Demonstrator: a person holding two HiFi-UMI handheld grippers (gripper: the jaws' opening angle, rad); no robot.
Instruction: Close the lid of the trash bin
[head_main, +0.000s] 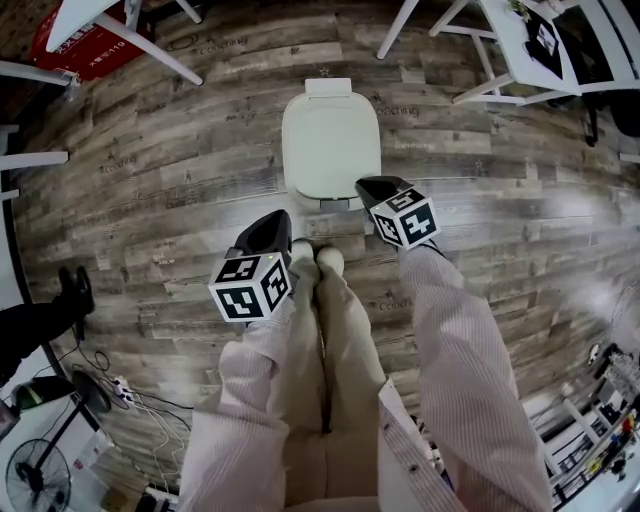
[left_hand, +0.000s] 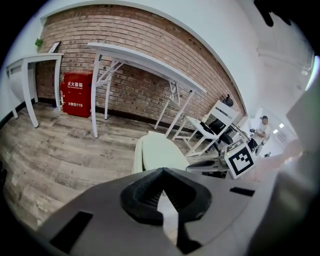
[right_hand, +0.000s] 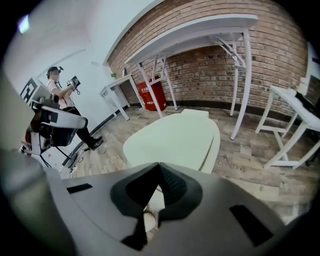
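Right gripper view: the right gripper (right_hand: 159, 165) has its jaws brought together with nothing between them, and it points down at the near edge of the lid (right_hand: 175, 140). Left gripper view: the left gripper (left_hand: 162, 170) is likewise closed and empty, angled down toward the same pale green trash bin (left_hand: 155, 152).

Head view: both tools sit just in front of the bin, the right one at its near right corner and the left one short of it, beside the person's shoes (head_main: 318, 258). The bin stands on the plank floor (head_main: 180, 170), well apart from the white tables (head_main: 520, 40). Its lid appears to lie flat; whether it is fully seated cannot be told.

Risks, as judged:
- A push from the closed tips on the near corner alone could tilt the light bin or slide it across the smooth floor.
- The narrow tips could skid off the smooth lid.
- If the lid is already down, further force serves nothing.
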